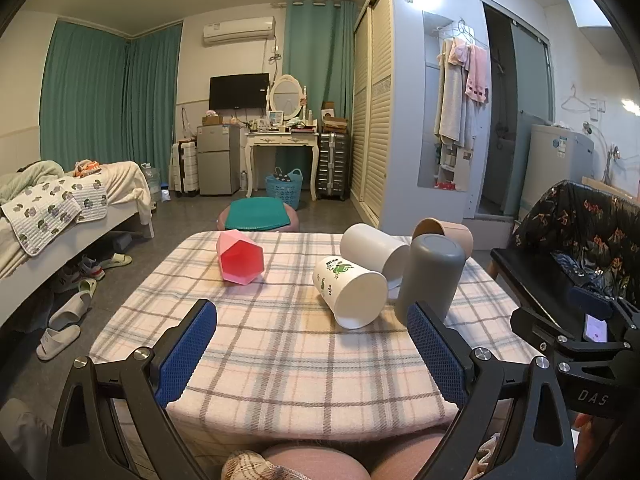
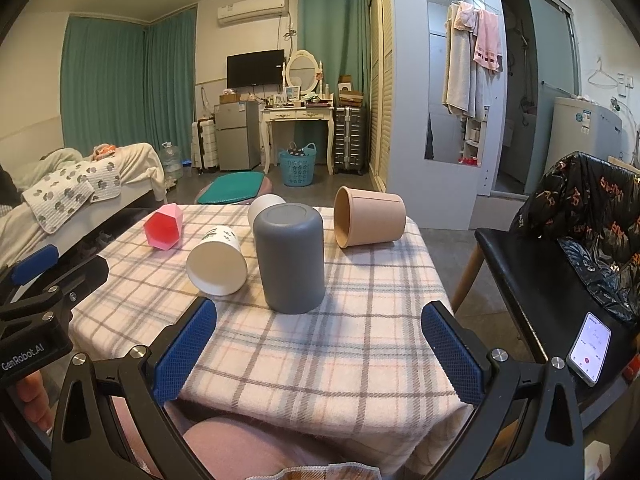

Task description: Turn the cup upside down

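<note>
Checked cloth point(image 2: 320, 360) lies bare on the near side of the grey cup point(image 2: 289, 258), out to the table's near edge. The grey cup stands mouth-down near the cloth's middle. Left of it lies the printed white cup point(image 2: 218, 264), then the pink faceted cup point(image 2: 165, 227); behind it a plain white cup point(image 1: 374, 248); right of it the tan cup point(image 2: 370, 217), near the far right edge. Both the left gripper point(image 1: 312, 350) and right gripper point(image 2: 320, 356) hover with fingers spread, empty. A black chair point(image 2: 532, 264) stands right of the table.
</note>
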Demonstrator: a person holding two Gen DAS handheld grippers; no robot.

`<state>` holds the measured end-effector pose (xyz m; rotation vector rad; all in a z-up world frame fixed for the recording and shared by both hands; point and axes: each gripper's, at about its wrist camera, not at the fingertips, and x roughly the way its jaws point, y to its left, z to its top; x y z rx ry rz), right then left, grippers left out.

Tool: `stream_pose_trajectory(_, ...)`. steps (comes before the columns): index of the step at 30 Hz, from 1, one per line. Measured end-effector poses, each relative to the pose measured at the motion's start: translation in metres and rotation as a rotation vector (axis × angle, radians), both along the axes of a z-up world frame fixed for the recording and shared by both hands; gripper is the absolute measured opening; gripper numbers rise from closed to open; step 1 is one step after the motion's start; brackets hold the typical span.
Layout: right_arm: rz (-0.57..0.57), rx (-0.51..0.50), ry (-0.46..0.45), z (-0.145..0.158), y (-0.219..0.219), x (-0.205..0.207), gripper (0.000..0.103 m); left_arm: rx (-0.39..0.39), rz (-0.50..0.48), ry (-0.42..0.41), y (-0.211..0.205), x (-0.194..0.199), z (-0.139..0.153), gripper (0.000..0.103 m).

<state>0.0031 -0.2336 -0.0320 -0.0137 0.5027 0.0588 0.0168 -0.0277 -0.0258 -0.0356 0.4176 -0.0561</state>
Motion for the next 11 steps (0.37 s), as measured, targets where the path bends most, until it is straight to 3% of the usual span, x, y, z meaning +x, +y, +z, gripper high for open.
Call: stream_pose_trajectory(11,0.002,0.007,0.013,-0.002,0.0007,0.0014,0.103,-0.005,0.003,0.003,0.0035,-0.0003,-0.0022,0.099)
